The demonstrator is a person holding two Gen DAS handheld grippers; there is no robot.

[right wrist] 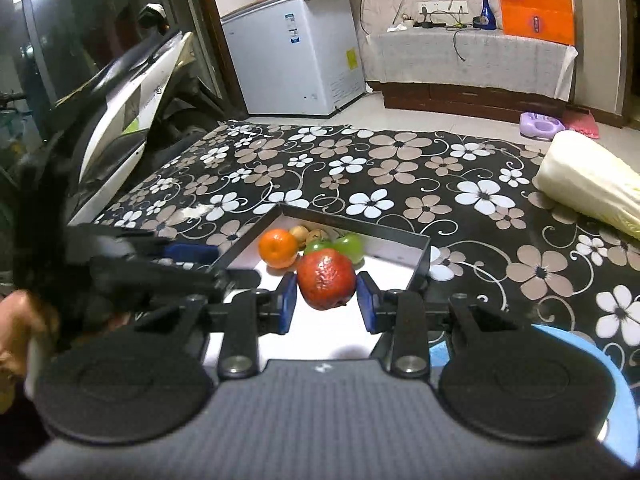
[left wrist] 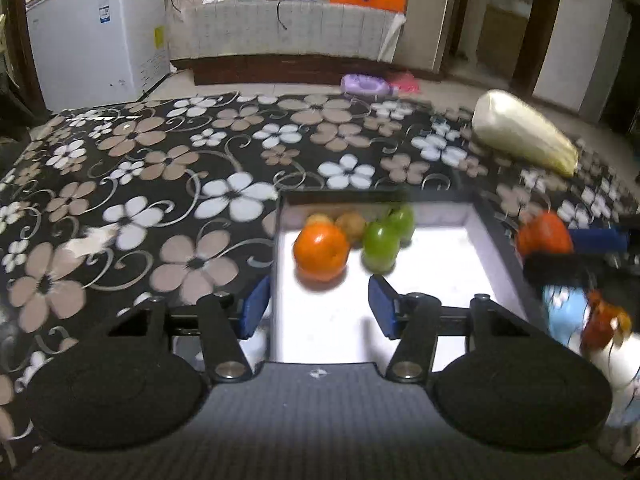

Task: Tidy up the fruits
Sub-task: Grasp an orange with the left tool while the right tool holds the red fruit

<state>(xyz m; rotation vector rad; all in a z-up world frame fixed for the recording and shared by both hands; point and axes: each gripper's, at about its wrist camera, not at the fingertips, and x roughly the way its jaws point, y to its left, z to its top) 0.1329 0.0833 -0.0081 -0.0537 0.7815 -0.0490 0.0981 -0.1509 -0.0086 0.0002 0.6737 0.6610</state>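
Right gripper (right wrist: 326,294) holds a wrinkled red fruit (right wrist: 326,278) between its blue pads (right wrist: 287,300); the pads press on both sides of it, so the fruit hangs above the white floor of the box (right wrist: 420,254) and does not roll. In my judgement it is carried like this to be put down with the others. At about 11 o'clock from the red fruit lies the orange (right wrist: 279,248), and at 12 to 1 o'clock the two green fruits (right wrist: 349,247), with small brown fruits (right wrist: 300,234) behind; all are gathered in the far corner, so the near floor stays free for the next one. Left gripper (left wrist: 318,306) hovers wide and holds nothing, over the near left wall of the box. The cabbage (right wrist: 592,182) lies well apart at 2 o'clock on the flowered cloth (right wrist: 400,168), outside the sorting.
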